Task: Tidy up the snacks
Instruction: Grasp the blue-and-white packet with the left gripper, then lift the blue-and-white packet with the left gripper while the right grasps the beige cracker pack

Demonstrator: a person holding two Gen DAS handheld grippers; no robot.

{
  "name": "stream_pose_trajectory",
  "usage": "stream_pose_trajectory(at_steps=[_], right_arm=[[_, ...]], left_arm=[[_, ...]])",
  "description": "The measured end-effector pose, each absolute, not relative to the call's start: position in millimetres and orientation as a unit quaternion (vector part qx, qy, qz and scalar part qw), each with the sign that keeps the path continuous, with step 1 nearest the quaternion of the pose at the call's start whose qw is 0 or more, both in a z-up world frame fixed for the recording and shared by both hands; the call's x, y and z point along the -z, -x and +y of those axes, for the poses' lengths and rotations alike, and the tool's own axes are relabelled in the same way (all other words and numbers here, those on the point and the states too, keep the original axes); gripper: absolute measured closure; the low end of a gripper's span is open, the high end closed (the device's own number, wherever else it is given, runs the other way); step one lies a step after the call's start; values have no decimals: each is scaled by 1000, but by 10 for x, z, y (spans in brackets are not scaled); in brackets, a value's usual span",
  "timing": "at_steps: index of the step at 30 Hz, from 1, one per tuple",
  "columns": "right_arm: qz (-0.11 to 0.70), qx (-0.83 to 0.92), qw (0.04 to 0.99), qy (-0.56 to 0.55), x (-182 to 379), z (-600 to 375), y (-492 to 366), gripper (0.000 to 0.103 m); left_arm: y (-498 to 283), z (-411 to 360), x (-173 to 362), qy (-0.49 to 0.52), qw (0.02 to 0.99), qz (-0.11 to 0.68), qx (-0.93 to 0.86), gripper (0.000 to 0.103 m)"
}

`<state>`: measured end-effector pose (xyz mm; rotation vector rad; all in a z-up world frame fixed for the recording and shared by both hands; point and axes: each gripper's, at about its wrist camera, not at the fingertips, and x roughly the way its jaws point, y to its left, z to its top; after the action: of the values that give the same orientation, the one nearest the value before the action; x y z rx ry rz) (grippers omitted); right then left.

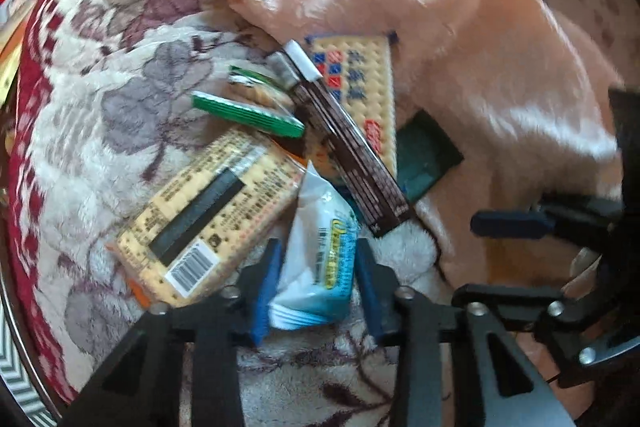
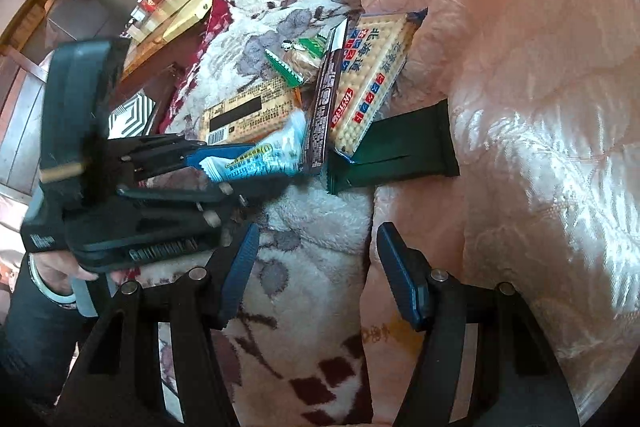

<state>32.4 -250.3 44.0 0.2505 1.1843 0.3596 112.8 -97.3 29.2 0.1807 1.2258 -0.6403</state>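
Between left claw (image 1: 318, 287) fingers: white-blue snack packet (image 1: 316, 259) clenched, long axis pointing forward along fingers; right claw (image 2: 316, 275) released.

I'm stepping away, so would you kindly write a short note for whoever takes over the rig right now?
Left gripper: fingers either side of the white-and-blue snack pouch, apparently closed on it; the pouch looks partly lifted at the near edge of the pile.
Right gripper: open, empty, above the floral blanket, short of the pile.
Snacks: all heaped where the blanket meets the pink quilt: barcode cracker pack, blue-checked cracker pack, dark brown bar lying across it, green wrapper, dark green packet.
Done: nothing sorted that I can see.
Left: place the pouch, then clear the rest.
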Motion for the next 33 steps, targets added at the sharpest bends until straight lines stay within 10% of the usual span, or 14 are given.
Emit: stream_pose_trajectory(at_steps=[33], right_arm=[[574,-120,780,-220,-147,-1664,-1127,34]], left_arm=[[-112,663,-558,45,855,506,105,74]])
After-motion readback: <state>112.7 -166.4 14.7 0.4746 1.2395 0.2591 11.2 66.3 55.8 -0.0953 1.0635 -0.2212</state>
